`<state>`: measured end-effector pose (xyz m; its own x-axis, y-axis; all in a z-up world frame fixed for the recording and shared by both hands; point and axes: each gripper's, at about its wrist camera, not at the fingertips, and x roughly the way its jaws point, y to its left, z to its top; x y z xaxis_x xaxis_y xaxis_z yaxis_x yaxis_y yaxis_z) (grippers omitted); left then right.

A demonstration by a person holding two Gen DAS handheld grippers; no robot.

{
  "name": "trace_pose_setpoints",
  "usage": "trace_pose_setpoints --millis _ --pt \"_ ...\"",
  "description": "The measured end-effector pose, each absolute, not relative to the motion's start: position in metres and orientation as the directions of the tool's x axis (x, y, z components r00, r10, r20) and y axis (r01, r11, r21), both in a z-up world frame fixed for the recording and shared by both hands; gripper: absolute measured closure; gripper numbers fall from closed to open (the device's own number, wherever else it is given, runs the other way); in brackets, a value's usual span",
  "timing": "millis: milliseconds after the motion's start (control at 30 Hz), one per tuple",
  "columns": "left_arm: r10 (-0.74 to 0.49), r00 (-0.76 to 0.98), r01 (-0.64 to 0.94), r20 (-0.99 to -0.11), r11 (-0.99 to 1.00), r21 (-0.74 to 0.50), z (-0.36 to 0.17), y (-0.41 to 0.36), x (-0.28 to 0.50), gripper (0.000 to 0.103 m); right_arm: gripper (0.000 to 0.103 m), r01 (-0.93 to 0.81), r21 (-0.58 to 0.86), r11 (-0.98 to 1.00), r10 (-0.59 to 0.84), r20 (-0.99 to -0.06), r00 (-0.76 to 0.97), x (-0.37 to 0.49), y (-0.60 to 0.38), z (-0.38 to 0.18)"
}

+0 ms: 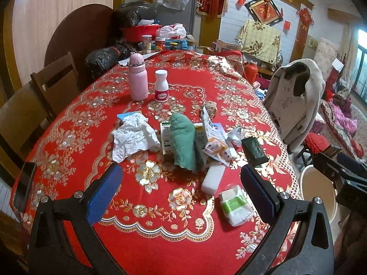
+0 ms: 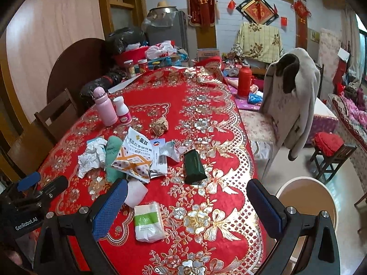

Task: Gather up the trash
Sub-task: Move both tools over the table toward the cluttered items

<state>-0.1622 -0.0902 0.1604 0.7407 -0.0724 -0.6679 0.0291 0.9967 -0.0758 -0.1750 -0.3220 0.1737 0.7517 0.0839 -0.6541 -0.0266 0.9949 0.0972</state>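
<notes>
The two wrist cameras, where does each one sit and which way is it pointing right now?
Left wrist: behind the open left gripper, facing across the red tablecloth; the right gripper shows at right.
Right wrist: behind the open right gripper, facing the same way; the left gripper shows at left.
Shared: crumpled tissue, green cloth, pink bottle.

We see a round table under a red cloth with gold and silver flowers (image 1: 75, 123), and near its middle lies a heap: a crumpled white paper (image 1: 133, 137), a rolled green towel (image 1: 183, 142), printed snack wrappers (image 2: 135, 158) and a dark green packet (image 2: 193, 167). Nearer us lie a white foam block (image 1: 213, 180) and a green-labelled tissue pack (image 1: 236, 205). Farther back stand a pink flask (image 1: 137, 78) and a white pill bottle (image 1: 161, 86), just beside each other.
</notes>
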Motion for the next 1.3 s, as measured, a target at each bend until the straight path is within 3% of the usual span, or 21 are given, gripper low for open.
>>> trace_pose_setpoints --millis 1300 --pt "-0.073 0.746 0.030 -0.661 0.997 -0.075 0.1675 -0.1008 -0.1669 0.001 0.000 -0.021 0.090 0.996 0.076 -0.660 0.747 -0.1698 -0.3181 0.1750"
